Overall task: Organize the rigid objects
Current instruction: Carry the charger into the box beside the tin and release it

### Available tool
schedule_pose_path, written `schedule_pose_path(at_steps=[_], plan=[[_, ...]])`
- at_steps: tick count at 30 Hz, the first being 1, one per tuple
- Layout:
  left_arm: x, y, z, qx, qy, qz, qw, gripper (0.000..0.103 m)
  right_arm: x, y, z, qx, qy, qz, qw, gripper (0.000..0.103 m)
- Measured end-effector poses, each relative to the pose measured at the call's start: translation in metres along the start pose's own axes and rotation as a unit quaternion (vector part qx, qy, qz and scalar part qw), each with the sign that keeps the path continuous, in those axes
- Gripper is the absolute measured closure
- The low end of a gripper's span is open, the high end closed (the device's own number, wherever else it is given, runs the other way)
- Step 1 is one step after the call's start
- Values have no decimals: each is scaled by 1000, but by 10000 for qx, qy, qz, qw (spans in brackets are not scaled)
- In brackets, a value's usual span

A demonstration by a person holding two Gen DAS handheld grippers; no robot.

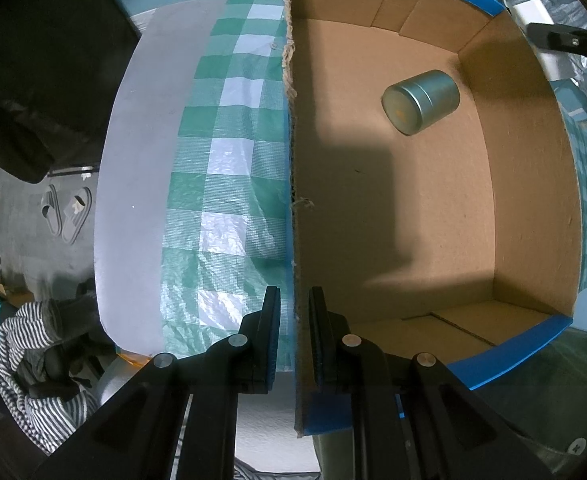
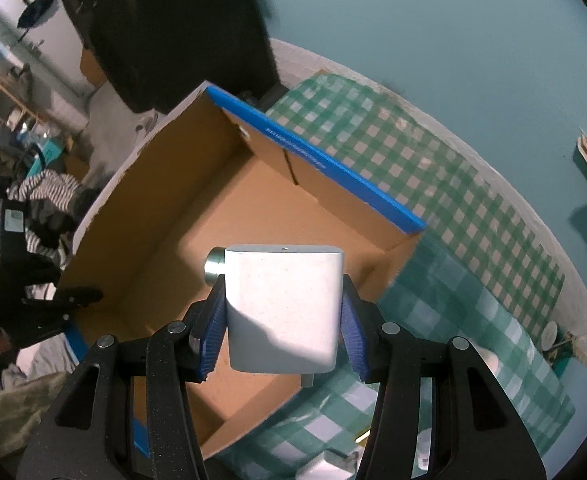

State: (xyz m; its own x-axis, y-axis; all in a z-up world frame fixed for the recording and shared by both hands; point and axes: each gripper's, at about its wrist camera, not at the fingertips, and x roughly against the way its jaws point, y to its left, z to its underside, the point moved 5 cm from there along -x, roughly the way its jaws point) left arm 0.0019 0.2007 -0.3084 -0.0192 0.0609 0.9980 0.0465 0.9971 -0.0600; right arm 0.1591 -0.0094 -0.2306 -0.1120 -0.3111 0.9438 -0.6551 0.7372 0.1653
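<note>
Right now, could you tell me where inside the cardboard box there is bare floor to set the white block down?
Inside the cardboard box, most of the floor is bare: the whole stretch from the metal tin to the near wall, and along the left wall held by the left gripper. Only the far right corner is occupied, by the tin. The right gripper holds the white block.

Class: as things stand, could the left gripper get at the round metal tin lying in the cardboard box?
Probably not: the left gripper is clamped on the cardboard box wall, though the round metal tin lies uncovered.

Cardboard, metal, plastic

Matt corrugated cardboard box (image 1: 433, 208); brushed metal tin (image 1: 420, 101) ahead of left tongs; smooth matt white plastic block (image 2: 284, 308) between ribbed blue pads (image 2: 213, 336).
</note>
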Motion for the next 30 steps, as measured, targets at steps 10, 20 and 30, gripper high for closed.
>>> schedule_pose_path(at_steps=[10,20,30], plan=[[0,2,-2,33,22,24,10000,89,-31,5,-1,157,300,103,9994,52],[0,1,-3,30,34,12,10000,89,-40,0,2,75,424,165,9989,52],[0,-1,-2,21,20,16,10000,89,-30,2,-4,56,302,203,9993,51]])
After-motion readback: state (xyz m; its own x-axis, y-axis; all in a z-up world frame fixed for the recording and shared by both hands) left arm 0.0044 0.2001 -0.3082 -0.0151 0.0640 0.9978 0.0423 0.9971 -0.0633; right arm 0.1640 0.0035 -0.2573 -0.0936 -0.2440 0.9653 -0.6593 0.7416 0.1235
